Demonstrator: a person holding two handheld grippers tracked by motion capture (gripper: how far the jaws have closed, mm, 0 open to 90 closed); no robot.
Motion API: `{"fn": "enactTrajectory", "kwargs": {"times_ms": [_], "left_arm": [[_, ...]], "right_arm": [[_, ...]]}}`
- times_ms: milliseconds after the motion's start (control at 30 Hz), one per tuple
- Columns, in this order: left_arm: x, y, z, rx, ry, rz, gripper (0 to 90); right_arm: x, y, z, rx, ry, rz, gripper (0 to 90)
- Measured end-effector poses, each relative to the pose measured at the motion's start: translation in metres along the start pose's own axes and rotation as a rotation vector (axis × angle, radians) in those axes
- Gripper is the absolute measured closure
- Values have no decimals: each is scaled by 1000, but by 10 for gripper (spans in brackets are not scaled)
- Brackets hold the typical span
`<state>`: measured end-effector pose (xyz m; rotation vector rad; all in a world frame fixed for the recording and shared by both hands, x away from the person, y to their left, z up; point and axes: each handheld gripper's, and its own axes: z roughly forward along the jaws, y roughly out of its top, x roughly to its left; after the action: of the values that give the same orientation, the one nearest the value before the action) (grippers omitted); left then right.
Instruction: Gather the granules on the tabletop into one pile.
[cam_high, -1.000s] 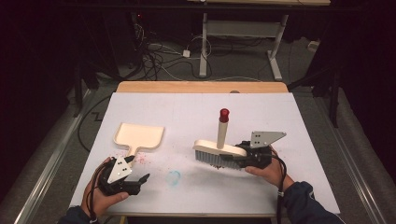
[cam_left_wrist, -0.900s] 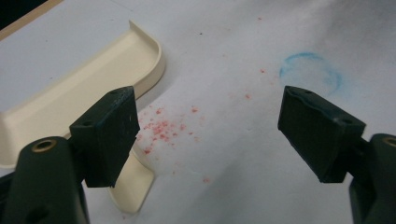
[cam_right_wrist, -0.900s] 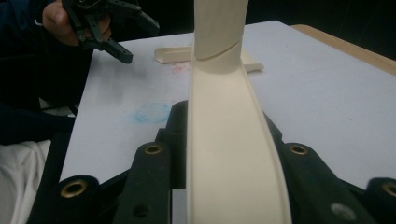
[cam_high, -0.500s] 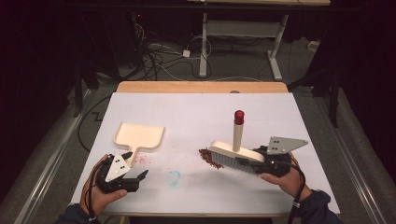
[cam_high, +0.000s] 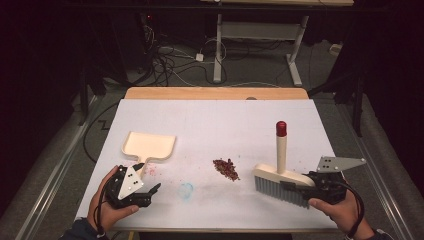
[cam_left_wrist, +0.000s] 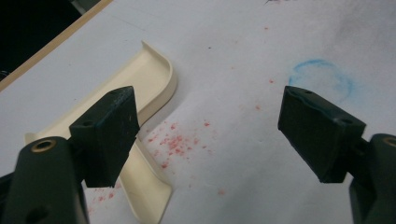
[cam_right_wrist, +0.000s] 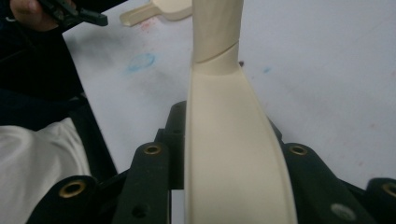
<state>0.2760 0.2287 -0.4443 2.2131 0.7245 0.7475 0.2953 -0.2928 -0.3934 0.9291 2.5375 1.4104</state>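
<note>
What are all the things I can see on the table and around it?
Cream plastic dustpan: one, cream, left part of the table, handle toward the person, next to the left gripper.
Cream brush with grey bristles and a red-tipped upright handle: one, right part, held at its end.
Pile of dark red crumbs: one, table middle, between dustpan and brush.
Pink specks: many, scattered by the dustpan handle.
Blue ring mark: one, near front edge.
White table cover: one, over a wooden tabletop.
Cables: several, dark floor behind.
Left gripper: one, black, jaws open, empty.
Right gripper: one, black, jaws shut on the brush.
Hands: two, at the bottom.
</note>
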Motion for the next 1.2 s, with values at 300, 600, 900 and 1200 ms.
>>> {"fn": "enactTrajectory", "kwargs": {"times_ms": [300, 600, 900, 1200], "left_arm": [[-3, 1, 3, 12, -19, 19, 200], [-6, 1, 6, 22, -36, 27, 200], [-7, -1, 6, 41, -34, 36, 200], [-7, -1, 7, 50, -30, 32, 200]], "right_arm": [[-22, -9, 13, 102, 38, 142, 678], [-66, -8, 33, 87, -4, 253, 637], [-80, -17, 32, 83, -94, 280, 526], [-59, -14, 22, 140, -282, 149, 385]]}}
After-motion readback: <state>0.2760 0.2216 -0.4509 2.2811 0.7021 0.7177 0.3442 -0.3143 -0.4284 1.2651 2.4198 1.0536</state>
